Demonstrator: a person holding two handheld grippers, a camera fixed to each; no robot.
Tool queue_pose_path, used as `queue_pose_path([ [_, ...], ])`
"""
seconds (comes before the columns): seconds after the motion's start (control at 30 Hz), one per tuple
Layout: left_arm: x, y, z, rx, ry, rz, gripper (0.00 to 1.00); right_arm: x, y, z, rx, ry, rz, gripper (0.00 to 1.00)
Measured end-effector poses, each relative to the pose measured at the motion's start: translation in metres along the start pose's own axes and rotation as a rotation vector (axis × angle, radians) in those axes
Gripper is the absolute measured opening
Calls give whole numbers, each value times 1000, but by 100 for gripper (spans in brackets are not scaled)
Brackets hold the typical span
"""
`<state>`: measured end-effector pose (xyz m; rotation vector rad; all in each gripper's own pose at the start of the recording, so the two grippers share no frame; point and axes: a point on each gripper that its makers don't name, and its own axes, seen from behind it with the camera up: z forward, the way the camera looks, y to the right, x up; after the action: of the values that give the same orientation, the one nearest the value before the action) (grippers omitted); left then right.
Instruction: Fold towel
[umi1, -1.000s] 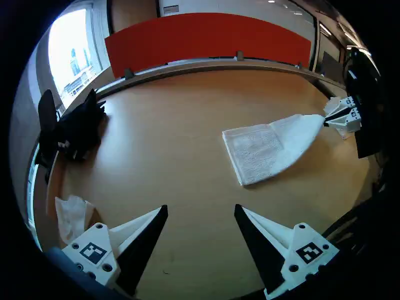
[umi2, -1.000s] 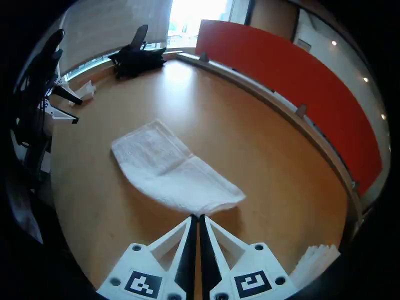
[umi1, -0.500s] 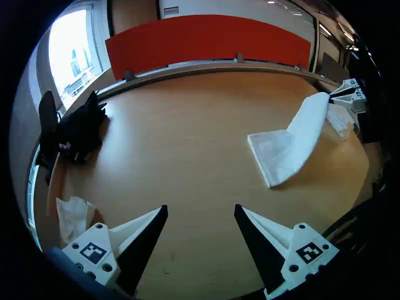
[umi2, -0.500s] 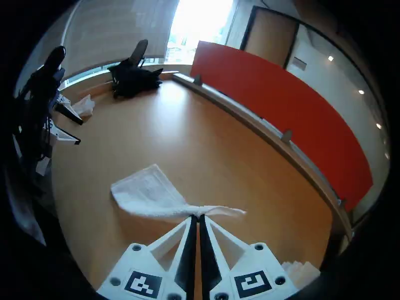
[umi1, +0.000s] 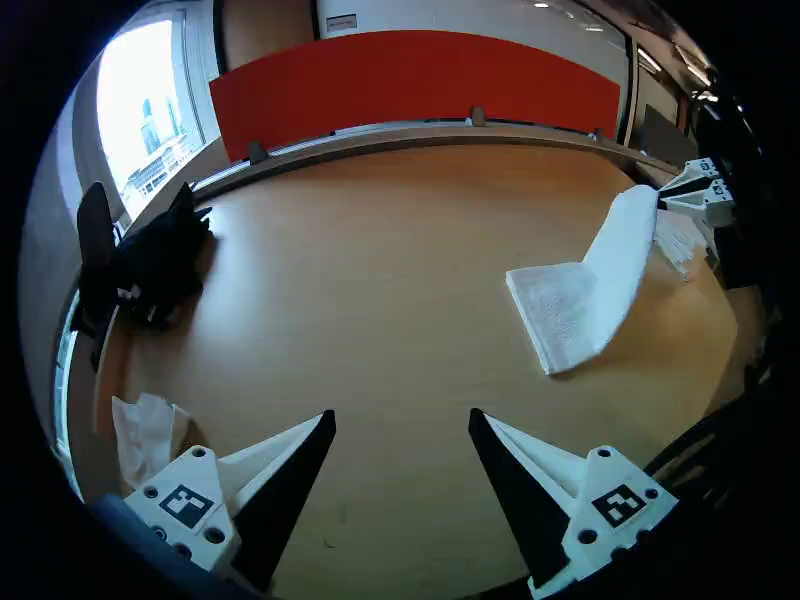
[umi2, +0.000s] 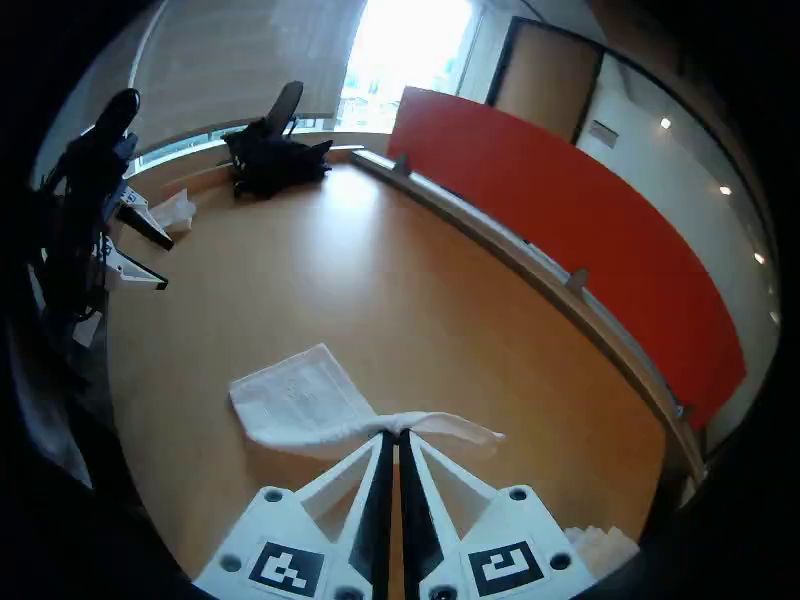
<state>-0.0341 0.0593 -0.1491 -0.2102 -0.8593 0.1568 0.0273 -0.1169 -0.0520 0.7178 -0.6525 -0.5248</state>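
- the wooden table (umi1: 350, 260) carries the main change. a second ago the towel lay near the middle-right of the left gripper view, and now it sits closer to the table's right edge, dragged toward the hand that holds it.
- the towel (umi2: 300, 400) is no longer mostly flat. one end rests on the wood, and the other rises off it in a narrowing, taut strip. in the last half second it has shifted only a little. we judge that the lift is nearly done and that the raised end is ready to be carried over the flat part for the next fold.
- the right gripper (umi2: 397, 440) has its fingers pressed together on the towel's raised edge, with cloth spilling out on both sides of the tips.
- the left gripper (umi1: 400, 420) has its jaws spread wide and holds nothing. it hangs over bare wood well apart from the towel, exactly as it did a second ago.
- the towel is white and looks already doubled. its flat part is square-edged with a faint woven pattern, and its lifted part is bunched and smooth.
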Motion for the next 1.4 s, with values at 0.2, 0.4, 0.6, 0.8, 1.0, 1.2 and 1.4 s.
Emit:
queue_pose_path([
  [0.2,3,-2,0,2,5,3,99,3,-16,10,34,1,-13,5],
  [0.4,6,-3,0,1,10,2,99,5,-36,23,76,-5,-25,5],
  [0.6,7,-3,0,-2,12,5,99,4,-60,37,129,-17,-33,5],
  [0.8,7,-5,-1,0,13,8,99,5,-79,47,172,-28,-46,5],
  [1.0,7,-11,-3,8,16,-1,99,5,-93,53,212,-38,-62,5],
  [1.2,4,-19,-5,21,18,-6,99,4,-109,61,252,-50,-80,5],
  [1.4,-1,-23,-7,30,12,-13,99,-4,-118,66,272,-78,-71,17],
])
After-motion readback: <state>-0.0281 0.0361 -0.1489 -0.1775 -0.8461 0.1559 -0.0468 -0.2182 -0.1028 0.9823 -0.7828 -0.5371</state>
